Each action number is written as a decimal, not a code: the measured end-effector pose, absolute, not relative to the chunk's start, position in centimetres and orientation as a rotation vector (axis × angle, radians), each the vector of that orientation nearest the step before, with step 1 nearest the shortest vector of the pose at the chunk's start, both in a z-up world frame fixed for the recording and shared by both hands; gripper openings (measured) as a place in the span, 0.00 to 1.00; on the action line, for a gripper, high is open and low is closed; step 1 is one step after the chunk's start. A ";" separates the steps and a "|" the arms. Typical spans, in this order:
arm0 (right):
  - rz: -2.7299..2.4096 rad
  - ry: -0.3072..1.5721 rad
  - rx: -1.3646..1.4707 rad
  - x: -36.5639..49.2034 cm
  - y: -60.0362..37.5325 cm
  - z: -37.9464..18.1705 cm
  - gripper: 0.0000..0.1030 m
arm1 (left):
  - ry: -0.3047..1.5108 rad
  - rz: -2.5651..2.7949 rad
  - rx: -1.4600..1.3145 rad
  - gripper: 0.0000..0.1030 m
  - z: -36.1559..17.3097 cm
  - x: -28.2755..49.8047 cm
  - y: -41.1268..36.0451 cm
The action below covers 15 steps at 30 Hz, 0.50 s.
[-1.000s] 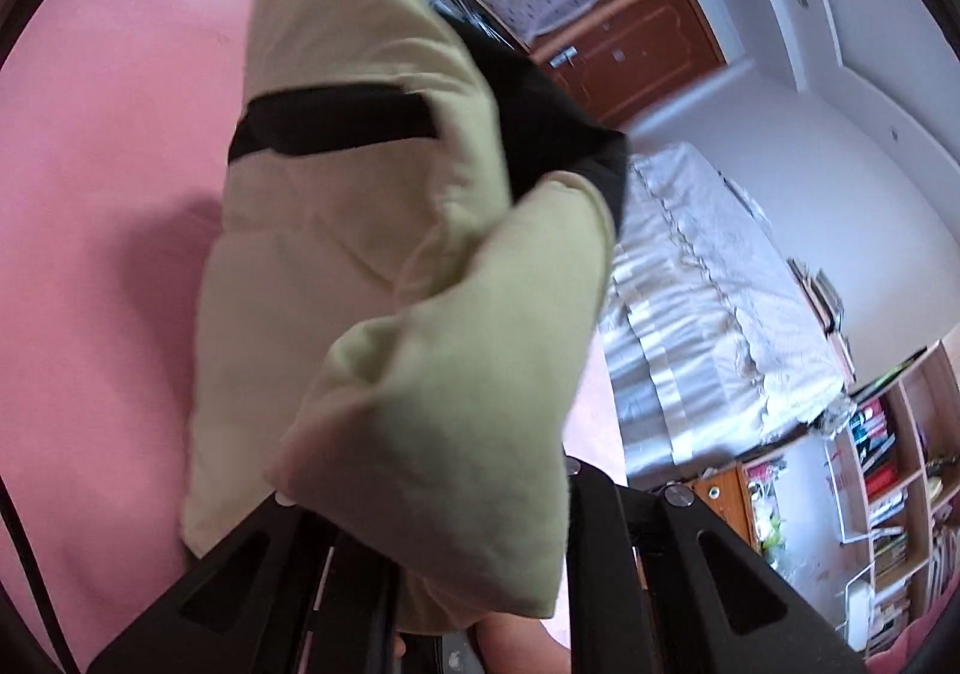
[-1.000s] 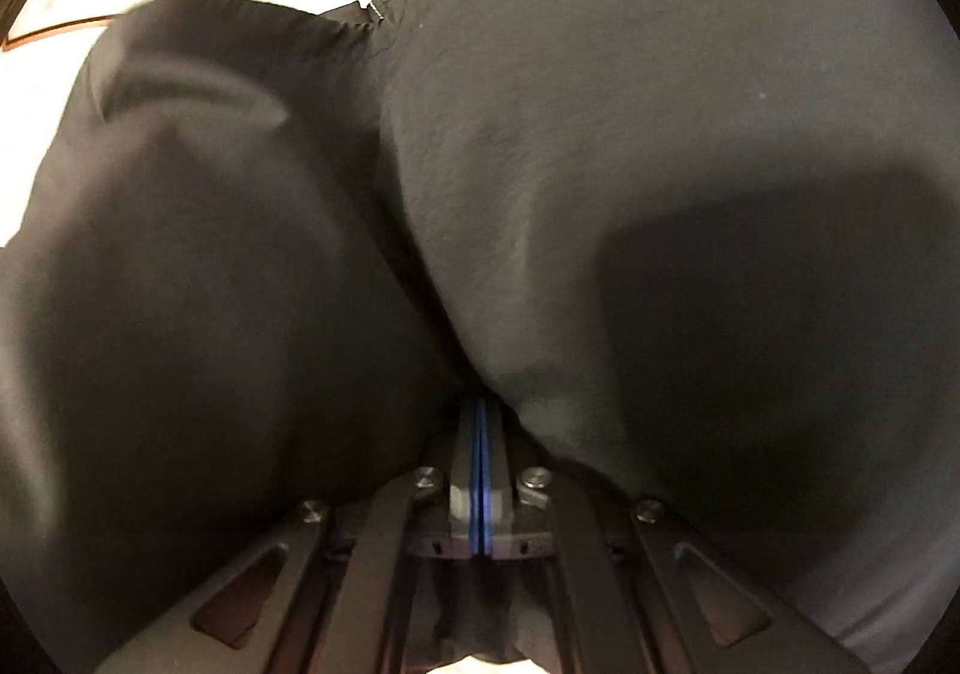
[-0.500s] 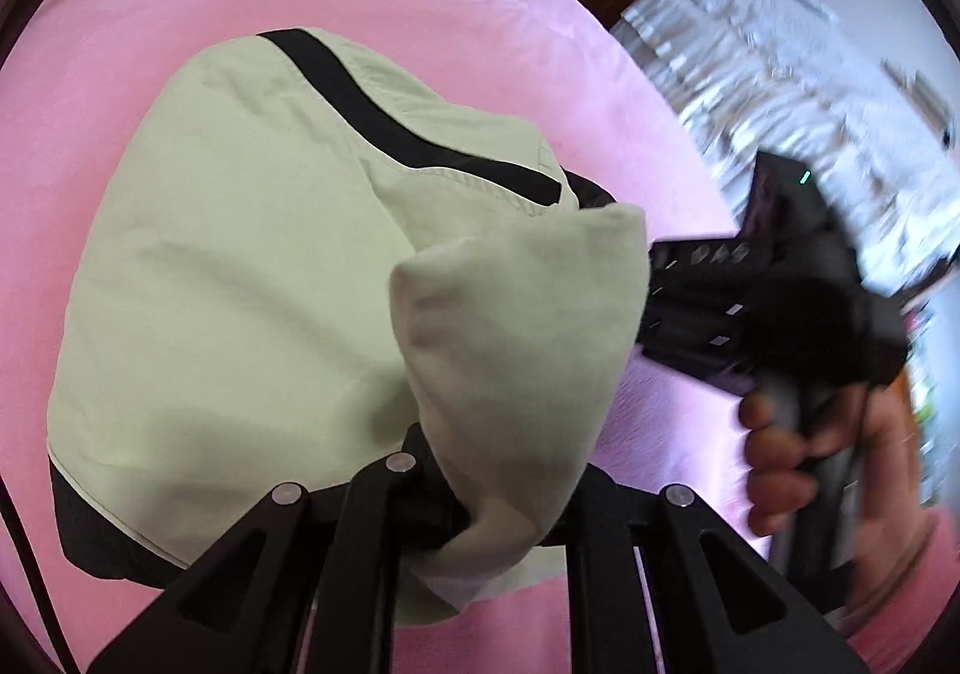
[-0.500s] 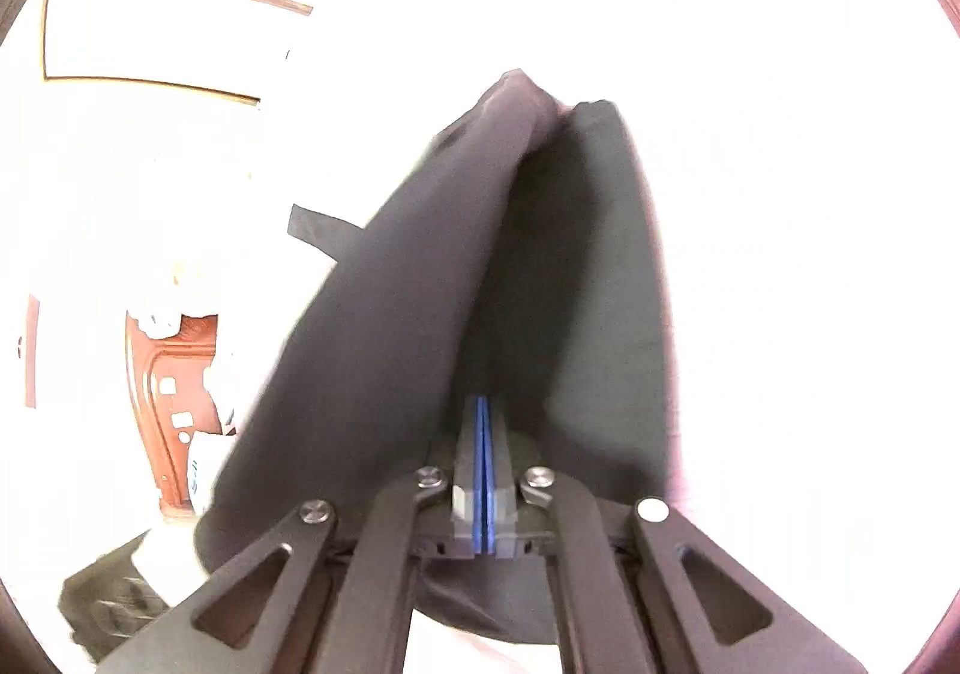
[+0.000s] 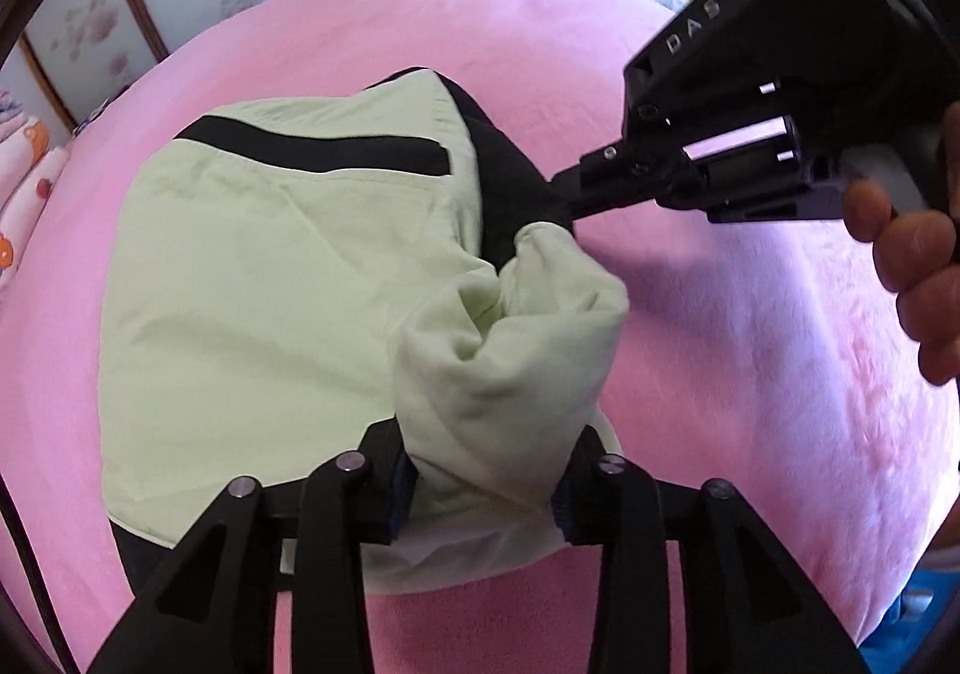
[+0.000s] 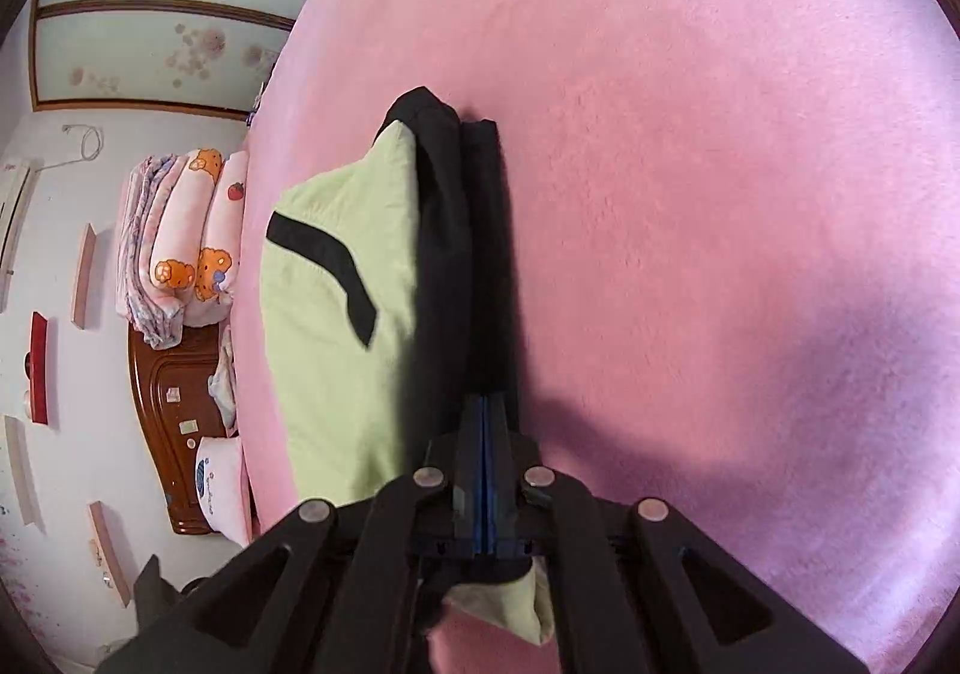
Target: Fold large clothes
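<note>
A pale green garment (image 5: 264,302) with black trim is seen folded on the pink bed (image 5: 750,350), filling the left and centre of the left wrist frame. A black stripe crosses its upper part. One green corner is bunched up at lower centre; a black edge is raised at centre right.

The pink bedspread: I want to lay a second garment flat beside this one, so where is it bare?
The pink fleece bedspread lies bare on the black-edged side of the pale green and black folded garment, and beyond its far end. Crowded: that edge, where the right gripper clamps, and the bunch between the left gripper fingers.
</note>
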State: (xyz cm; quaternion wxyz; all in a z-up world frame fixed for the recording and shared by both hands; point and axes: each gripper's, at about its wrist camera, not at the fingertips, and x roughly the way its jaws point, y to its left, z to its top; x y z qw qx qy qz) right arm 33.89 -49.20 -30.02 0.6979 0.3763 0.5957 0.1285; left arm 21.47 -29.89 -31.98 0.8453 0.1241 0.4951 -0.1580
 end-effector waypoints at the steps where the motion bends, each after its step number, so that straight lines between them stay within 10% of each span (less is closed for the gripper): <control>1: 0.290 1.333 0.832 33.9 -48.5 -29.5 0.00 | 1.054 -0.352 0.244 0.38 -31.4 21.1 -29.8; 9: 0.307 1.380 0.868 32.4 -46.6 -27.4 0.06 | 1.134 -0.434 0.147 0.50 -27.1 18.1 -28.5; 12: 0.292 1.398 0.842 31.5 -46.2 -26.4 0.07 | 1.155 -0.410 0.126 0.71 -25.7 17.7 -27.1; 15: 0.295 1.405 0.867 30.4 -45.4 -25.5 0.48 | 1.167 -0.362 0.104 0.73 -25.3 18.8 -24.5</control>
